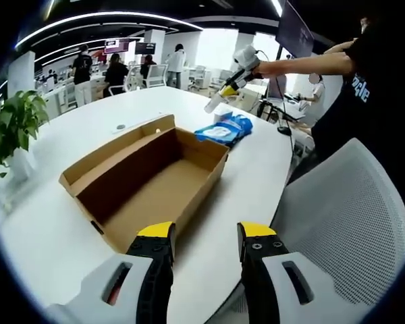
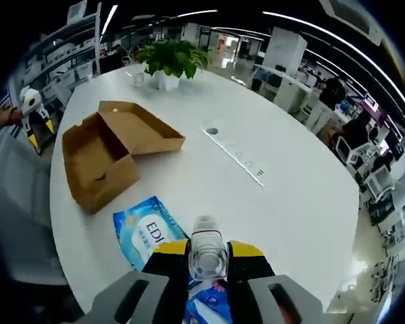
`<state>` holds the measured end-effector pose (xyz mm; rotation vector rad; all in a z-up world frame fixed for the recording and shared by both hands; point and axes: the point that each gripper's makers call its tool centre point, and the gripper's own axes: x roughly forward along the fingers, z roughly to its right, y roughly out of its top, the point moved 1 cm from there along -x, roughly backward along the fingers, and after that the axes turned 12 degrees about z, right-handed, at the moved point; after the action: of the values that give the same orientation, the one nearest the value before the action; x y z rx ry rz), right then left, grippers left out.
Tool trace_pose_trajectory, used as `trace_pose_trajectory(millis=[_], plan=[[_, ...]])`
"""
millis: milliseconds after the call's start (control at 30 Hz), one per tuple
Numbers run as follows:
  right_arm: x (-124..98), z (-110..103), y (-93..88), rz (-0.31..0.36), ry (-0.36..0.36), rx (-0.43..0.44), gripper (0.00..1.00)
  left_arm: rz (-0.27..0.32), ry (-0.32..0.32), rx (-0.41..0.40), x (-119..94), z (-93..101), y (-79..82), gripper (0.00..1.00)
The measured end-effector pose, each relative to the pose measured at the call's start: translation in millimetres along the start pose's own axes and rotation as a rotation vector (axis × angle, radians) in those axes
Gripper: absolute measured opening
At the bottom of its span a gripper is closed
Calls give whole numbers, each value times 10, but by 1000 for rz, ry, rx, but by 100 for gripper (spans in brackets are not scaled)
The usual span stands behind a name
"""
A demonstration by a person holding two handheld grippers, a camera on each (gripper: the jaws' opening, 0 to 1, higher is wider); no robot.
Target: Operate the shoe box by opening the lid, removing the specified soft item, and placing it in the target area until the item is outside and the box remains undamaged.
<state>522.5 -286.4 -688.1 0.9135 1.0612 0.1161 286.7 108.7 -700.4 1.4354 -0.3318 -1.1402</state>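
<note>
Two grippers, one box, one soft pack: we list them near to far. Nearest, in the left gripper view, our left gripper (image 1: 206,244) hangs over the surface's (image 1: 47,236) edge with its jaws spread and nothing between them. Just beyond lies the shoe box (image 1: 148,179), its lid folded back flat and its inside bare, walls intact. Past its far end the blue soft pack (image 1: 224,129) rests on the surface, outside the box, which we judge to be the target area. In the right gripper view, our right gripper (image 2: 208,255) sits above that pack (image 2: 143,233), jaws pinching a clear bottle (image 2: 206,251). Farthest, a potted plant (image 2: 170,61).
</note>
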Motion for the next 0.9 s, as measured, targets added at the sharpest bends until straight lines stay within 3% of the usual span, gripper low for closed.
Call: trace_pose_trajectory(millis=[900], plan=[[268,30,-140,-189,149,-275,16,4,47,-35,-75,9,-97,37]])
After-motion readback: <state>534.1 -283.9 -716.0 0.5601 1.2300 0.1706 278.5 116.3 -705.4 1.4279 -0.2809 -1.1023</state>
